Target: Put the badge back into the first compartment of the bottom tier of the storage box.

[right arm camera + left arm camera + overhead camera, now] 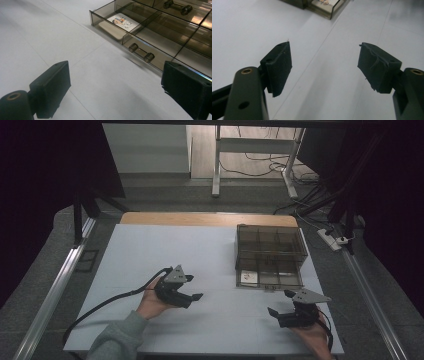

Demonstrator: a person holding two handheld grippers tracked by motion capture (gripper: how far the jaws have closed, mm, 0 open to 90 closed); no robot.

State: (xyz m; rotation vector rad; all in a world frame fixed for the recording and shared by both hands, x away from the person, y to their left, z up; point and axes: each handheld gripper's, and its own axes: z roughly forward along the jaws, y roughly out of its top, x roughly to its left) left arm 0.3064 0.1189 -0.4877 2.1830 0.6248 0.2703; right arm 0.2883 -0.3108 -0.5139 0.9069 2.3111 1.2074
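Left gripper [324, 67] seen from behind its own two black jaws, standing apart with nothing between them. Pads [280, 66] dark, rubbery, slightly frayed at the edges; brass-coloured bushings on both jaw arms. Beneath, a white table surface [324, 95] marked by faint straight seams. At the top edge, a corner of a smoky clear plastic box [322, 7], a printed card inside partly visible. Box well apart from the jaws.
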